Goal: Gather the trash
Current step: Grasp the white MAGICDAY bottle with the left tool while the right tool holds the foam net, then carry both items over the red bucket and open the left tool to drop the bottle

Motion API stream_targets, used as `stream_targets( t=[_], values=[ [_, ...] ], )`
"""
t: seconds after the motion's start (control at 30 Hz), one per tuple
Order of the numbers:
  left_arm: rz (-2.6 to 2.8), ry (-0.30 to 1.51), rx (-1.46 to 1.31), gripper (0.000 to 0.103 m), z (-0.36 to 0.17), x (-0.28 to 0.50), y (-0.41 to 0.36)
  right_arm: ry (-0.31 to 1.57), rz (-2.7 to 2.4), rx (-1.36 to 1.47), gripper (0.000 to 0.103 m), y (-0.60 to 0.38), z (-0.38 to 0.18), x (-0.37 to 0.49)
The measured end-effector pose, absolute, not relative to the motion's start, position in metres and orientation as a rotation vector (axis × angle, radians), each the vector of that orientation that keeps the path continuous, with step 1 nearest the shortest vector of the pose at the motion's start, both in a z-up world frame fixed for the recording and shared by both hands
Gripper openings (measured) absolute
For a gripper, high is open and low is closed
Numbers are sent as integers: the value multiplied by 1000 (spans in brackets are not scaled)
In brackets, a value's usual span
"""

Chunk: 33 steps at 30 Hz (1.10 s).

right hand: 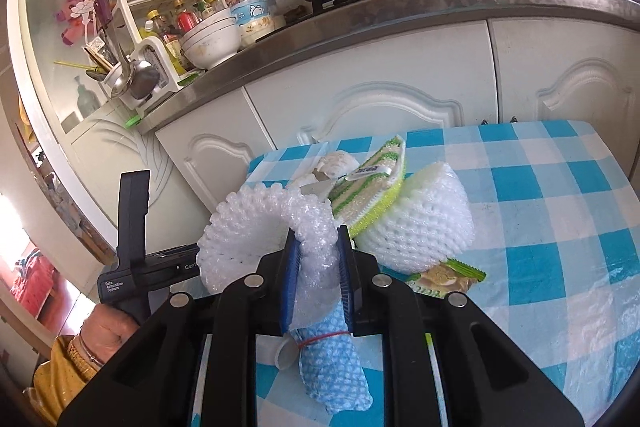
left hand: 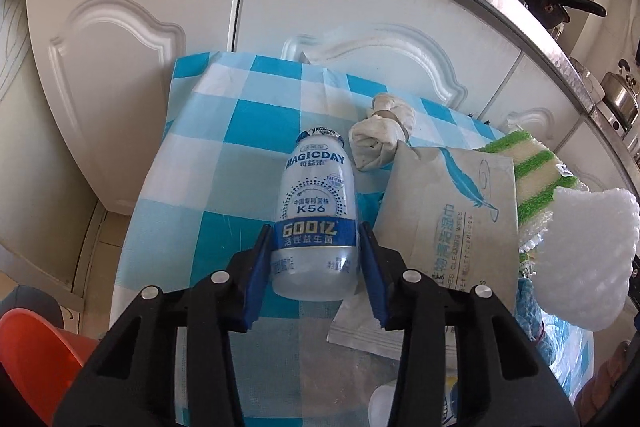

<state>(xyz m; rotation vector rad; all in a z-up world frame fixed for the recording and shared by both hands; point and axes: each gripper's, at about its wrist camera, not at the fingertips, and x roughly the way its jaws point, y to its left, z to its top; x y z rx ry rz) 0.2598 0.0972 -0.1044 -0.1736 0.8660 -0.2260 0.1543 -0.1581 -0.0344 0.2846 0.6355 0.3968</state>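
A white plastic MAGICDAY bottle (left hand: pixel 314 203) lies on the blue-and-white checked tablecloth (left hand: pixel 224 163). My left gripper (left hand: pixel 316 227) is shut on its lower half, with a blue pad pressed on each side. In the right wrist view, my right gripper (right hand: pixel 318 231) is shut on a strip of white foam netting (right hand: pixel 240 239), which bulges out to the left of the jaws. This netting also shows at the right of the left wrist view, as white foam netting (left hand: pixel 588 259).
A crumpled white tissue (left hand: pixel 380 139), a wet-wipes packet (left hand: pixel 448 211), a green-striped sponge cloth (right hand: pixel 372 183), a second foam net (right hand: pixel 424 219), a green snack wrapper (right hand: pixel 444 279) and a blue netting bundle (right hand: pixel 332 359) lie on the table. An orange container (left hand: pixel 32 359) stands low left. White cabinets (left hand: pixel 140 67) are behind.
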Motion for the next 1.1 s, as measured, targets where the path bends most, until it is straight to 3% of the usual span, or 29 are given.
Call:
stream_targets(
  t=[0.33,1.1],
  values=[
    [-146,805,-170,43,-88,225,103,639,391,318,20,-174,-39,127],
    [1,710,-109,43,-58,36,132,662,438,227,20,-150,-19,19]
  ],
)
